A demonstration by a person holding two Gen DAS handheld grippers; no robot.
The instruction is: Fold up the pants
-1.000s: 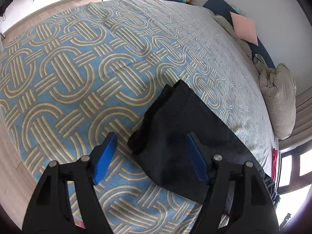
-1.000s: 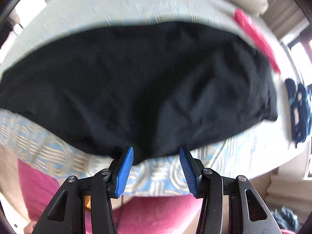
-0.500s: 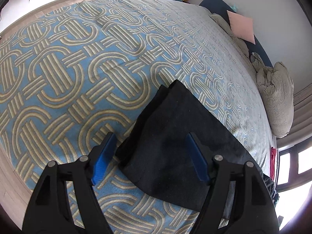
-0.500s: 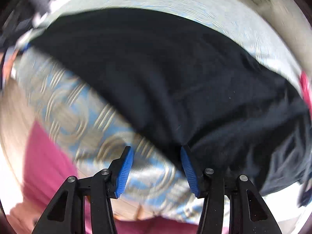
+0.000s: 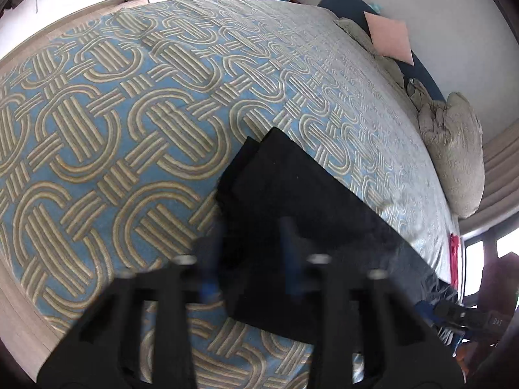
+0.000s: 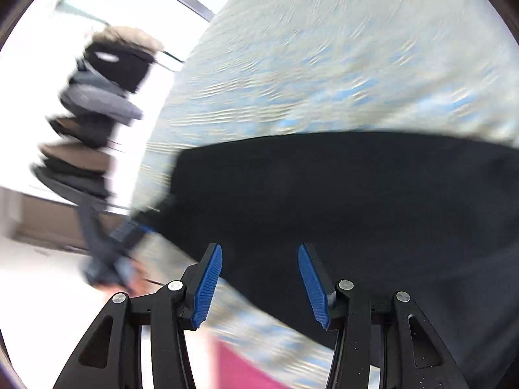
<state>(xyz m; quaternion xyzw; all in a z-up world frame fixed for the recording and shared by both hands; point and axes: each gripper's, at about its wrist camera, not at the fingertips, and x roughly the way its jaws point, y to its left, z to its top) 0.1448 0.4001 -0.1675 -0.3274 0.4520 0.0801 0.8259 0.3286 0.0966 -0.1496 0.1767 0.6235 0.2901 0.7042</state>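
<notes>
The left tool has just been closing on the near end of the black pants on the bed; the right tool hangs open above them.

- Folded black pants lie on patterned blue-and-tan woven bedspread, near its front edge (rt of centre).
- Pink square cushion + crumpled grey pillow behind pants, along far rt edge.
</notes>
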